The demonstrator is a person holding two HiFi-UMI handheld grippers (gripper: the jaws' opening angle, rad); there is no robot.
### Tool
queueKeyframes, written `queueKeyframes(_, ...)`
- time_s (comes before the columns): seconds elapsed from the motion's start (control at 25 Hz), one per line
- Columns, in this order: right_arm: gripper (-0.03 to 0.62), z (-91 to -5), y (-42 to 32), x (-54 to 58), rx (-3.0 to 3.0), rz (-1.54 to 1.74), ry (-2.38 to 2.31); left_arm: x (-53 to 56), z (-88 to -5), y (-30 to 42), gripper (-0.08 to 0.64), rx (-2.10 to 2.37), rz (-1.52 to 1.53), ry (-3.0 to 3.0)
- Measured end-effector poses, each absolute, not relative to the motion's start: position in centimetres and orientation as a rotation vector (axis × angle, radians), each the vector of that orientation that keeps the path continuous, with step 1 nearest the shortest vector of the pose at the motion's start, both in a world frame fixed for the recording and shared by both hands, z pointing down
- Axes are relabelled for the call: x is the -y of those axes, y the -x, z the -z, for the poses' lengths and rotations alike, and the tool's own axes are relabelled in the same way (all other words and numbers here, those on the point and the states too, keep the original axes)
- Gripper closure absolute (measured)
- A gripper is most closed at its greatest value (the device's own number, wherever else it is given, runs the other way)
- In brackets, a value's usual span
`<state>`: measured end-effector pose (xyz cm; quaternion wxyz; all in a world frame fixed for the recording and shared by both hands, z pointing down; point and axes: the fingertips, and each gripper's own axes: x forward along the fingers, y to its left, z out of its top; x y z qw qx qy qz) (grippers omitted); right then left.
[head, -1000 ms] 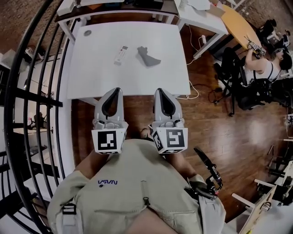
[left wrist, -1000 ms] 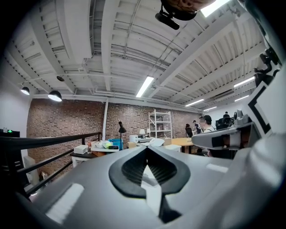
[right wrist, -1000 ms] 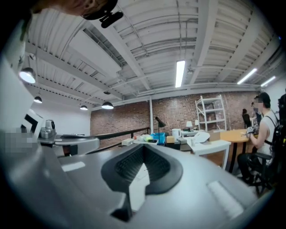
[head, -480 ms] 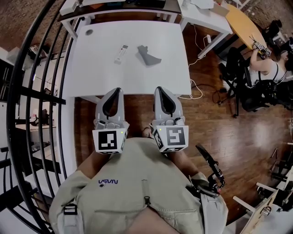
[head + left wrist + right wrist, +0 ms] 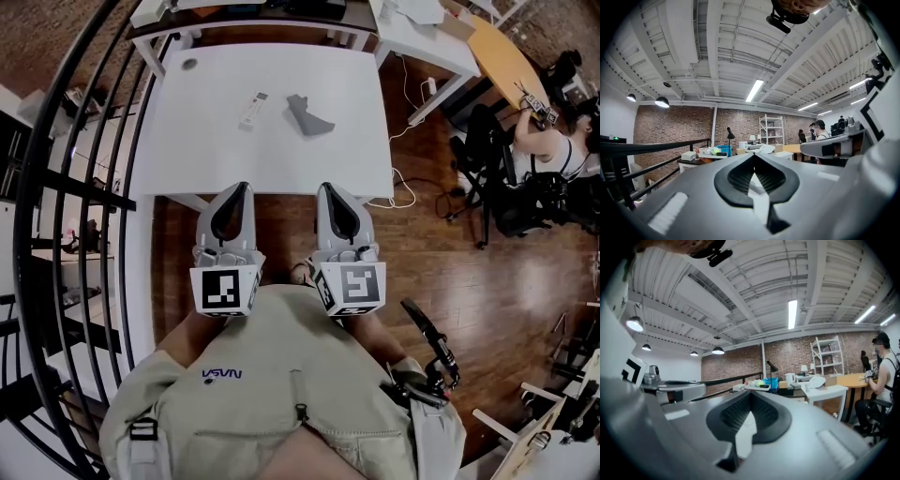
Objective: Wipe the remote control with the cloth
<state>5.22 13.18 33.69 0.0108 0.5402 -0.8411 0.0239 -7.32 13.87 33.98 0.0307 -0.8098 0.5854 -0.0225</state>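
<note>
A white remote control lies on the white table, left of the middle. To its right sits a crumpled grey cloth, apart from the remote. My left gripper and right gripper are held side by side at the table's near edge, well short of both objects. Each is shut with nothing between its jaws. In the left gripper view the left gripper points level across the room. The right gripper does the same in its own view. Neither gripper view shows the remote or the cloth clearly.
A black railing curves along the left. A second white table and a wooden table stand at the back right. A seated person and office chairs are at the right. Cables lie on the wooden floor.
</note>
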Motion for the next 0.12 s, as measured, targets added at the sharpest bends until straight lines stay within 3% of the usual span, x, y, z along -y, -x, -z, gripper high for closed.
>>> queueKeyframes(0.12,0.591,-33.47,-5.07,-13.18,2.621,-0.076,-1.692,-13.78,-33.27,7.32,0.555,-1.815,0.030,2.508)
